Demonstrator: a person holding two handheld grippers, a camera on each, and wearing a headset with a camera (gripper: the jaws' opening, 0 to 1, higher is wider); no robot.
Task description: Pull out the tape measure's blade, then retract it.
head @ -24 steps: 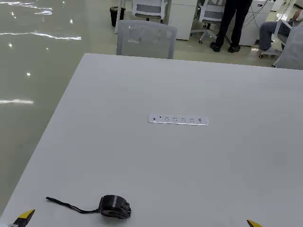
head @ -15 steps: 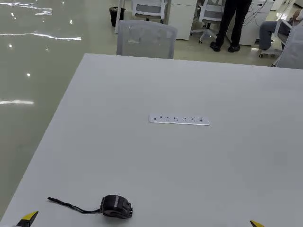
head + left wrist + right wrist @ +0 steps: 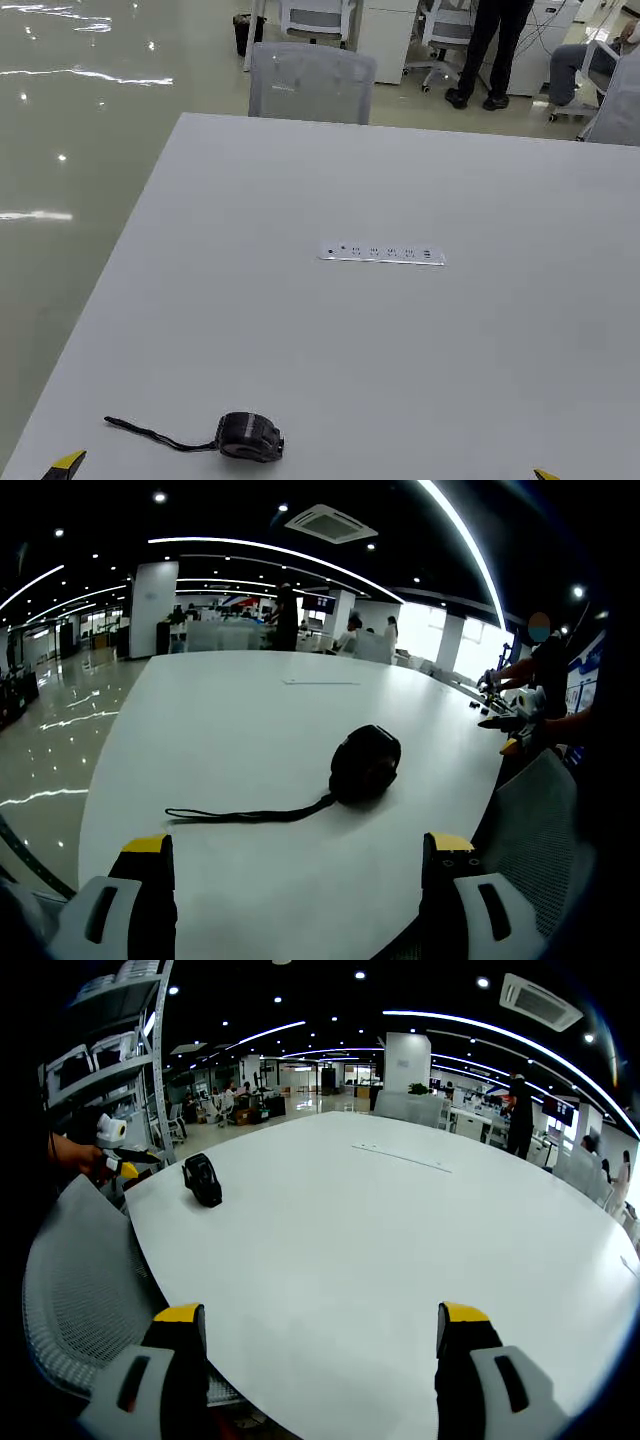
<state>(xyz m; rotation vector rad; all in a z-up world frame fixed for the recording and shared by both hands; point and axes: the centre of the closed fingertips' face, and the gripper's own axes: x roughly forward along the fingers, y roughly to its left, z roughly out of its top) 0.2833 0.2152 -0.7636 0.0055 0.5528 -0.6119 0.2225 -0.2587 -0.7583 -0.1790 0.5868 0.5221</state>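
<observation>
Your left hand-held gripper (image 3: 299, 843), right hand-held gripper (image 3: 325, 1312): jaws spread wide, empty; black round tape measure (image 3: 250, 437) lies on white table (image 3: 400, 180), glossy floor (image 3: 70, 150) alongside.

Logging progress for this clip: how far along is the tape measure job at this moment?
Done: nothing visible; the tape measure lies on the table with no blade showing out. In hand: nothing; the left gripper is open, facing it without touching, and the right gripper is open, farther off. To do: grasp, pull the blade, retract it.
</observation>
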